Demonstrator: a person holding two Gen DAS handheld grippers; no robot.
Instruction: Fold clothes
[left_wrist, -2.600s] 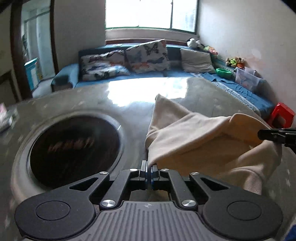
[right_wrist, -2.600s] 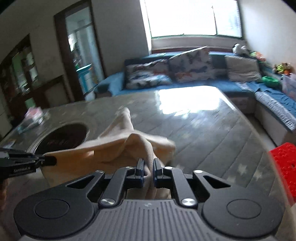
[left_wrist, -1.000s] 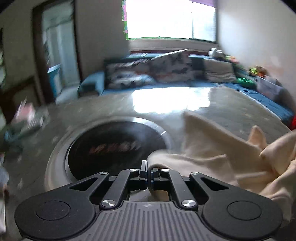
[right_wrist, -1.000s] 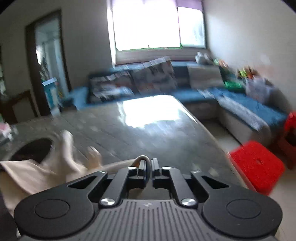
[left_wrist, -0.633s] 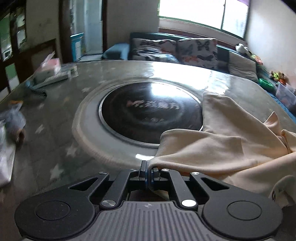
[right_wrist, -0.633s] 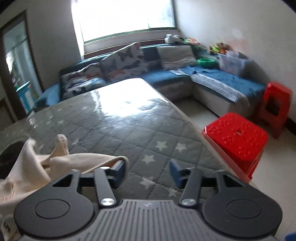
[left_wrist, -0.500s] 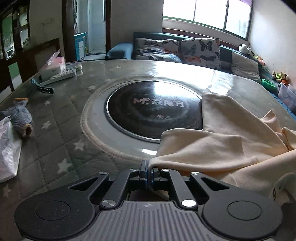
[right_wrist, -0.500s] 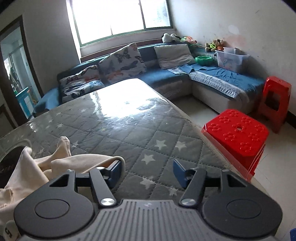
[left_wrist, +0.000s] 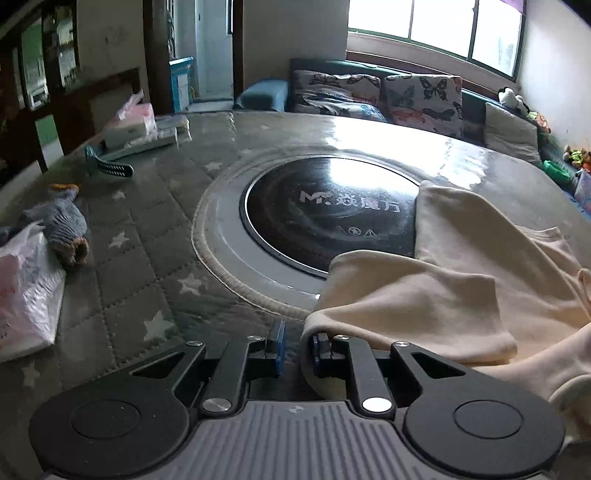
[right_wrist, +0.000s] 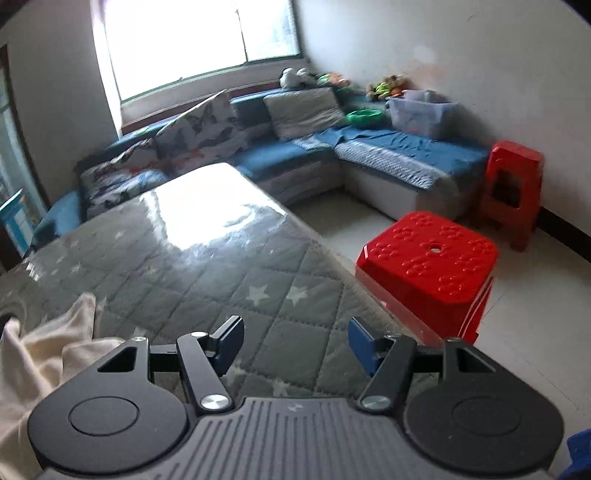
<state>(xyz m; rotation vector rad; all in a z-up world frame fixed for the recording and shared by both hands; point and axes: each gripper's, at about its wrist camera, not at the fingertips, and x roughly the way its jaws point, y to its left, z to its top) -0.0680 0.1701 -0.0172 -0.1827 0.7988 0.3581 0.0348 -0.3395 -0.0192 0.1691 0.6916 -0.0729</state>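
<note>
A cream garment (left_wrist: 461, 291) lies crumpled on the grey quilted table (left_wrist: 147, 236), partly over the black round hob (left_wrist: 325, 206). My left gripper (left_wrist: 298, 347) is open just a little; the garment's folded edge rests against its right finger and is not clamped. In the right wrist view the same garment (right_wrist: 44, 350) bunches at the lower left. My right gripper (right_wrist: 295, 345) is wide open and empty above the table (right_wrist: 207, 266), to the right of the cloth.
On the table's left lie a white plastic bag (left_wrist: 22, 295), a grey sock (left_wrist: 62, 225), a teal comb (left_wrist: 109, 166) and a tissue pack (left_wrist: 129, 125). Two red stools (right_wrist: 428, 273) stand past the table's right edge. A blue sofa (right_wrist: 295, 155) runs along the walls.
My left gripper has opened slightly and let go of the garment's edge. My right gripper, open since half a second ago, has drawn away to the right of the cloth.
</note>
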